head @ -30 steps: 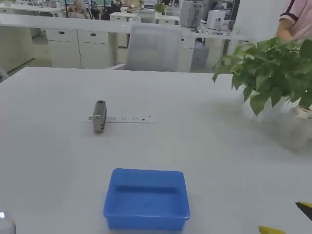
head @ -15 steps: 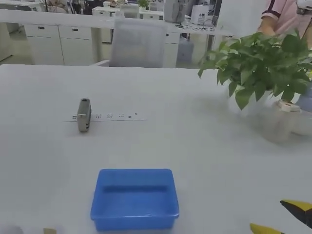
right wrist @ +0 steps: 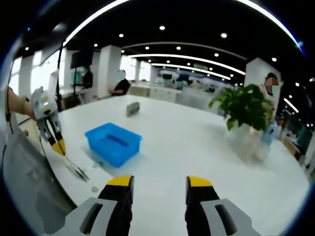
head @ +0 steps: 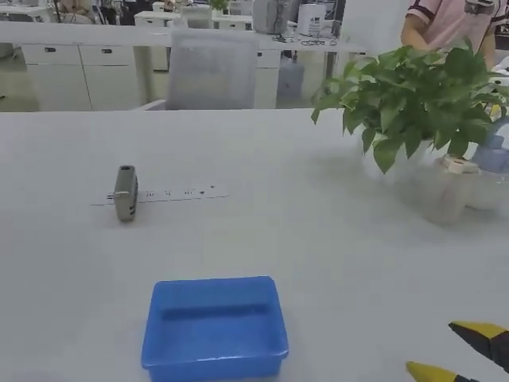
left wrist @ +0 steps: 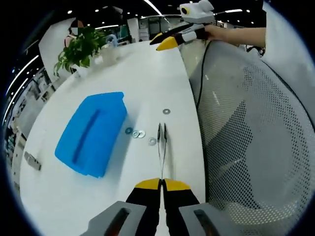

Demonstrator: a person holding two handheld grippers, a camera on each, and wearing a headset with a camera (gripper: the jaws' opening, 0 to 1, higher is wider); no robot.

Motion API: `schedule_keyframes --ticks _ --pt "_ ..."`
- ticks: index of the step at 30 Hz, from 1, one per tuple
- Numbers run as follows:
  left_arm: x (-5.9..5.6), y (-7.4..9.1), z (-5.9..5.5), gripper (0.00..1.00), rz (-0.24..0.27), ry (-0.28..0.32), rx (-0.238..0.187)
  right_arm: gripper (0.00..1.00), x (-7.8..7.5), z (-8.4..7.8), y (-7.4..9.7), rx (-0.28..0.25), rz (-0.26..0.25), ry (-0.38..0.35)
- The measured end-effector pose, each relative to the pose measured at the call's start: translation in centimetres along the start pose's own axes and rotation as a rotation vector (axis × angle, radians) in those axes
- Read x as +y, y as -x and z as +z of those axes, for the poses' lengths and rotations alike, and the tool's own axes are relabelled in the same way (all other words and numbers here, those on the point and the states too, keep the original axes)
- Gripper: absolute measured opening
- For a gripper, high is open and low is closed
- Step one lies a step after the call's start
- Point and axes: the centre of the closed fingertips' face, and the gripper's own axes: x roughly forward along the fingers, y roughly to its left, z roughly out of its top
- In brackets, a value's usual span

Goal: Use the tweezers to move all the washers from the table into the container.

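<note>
Washers (left wrist: 136,133) lay loose on table (left wrist: 147,73) at bin's (left wrist: 91,132) 3 o'clock in left gripper view, one (left wrist: 166,111) apart. Tweezers (left wrist: 161,147) pinched in left gripper (left wrist: 161,184), tips toward 12, just beside washers. Right gripper (right wrist: 160,183) wide, empty.

Table (left wrist: 147,73) open ahead of left gripper (left wrist: 161,183); blue container (left wrist: 98,113) just left of its tweezers (left wrist: 161,147), mesh chair (left wrist: 246,123) close right. Right gripper (right wrist: 160,183): plant (right wrist: 243,108) ahead-right, probably well clear.
</note>
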Motion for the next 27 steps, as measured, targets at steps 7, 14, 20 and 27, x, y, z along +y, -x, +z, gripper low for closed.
schedule_keyframes --ticks 7,14,20,27 --pt "-1.4 2.5 3.1 0.00 -0.018 0.068 -0.021 0.37 0.4 -0.1 -0.1 -0.002 0.032 -0.012" --pt "-2.3 3.7 6.4 0.00 -0.002 0.128 -0.013 0.37 0.7 -0.6 -0.3 0.012 0.066 -0.022" --pt "-2.4 3.2 8.8 0.00 0.005 0.149 -0.030 0.37 1.1 -0.9 -0.4 0.015 0.099 -0.031" --pt "-2.2 2.2 11.0 0.00 -0.005 0.100 -0.014 0.35 1.1 -1.0 -0.5 0.012 0.102 -0.046"
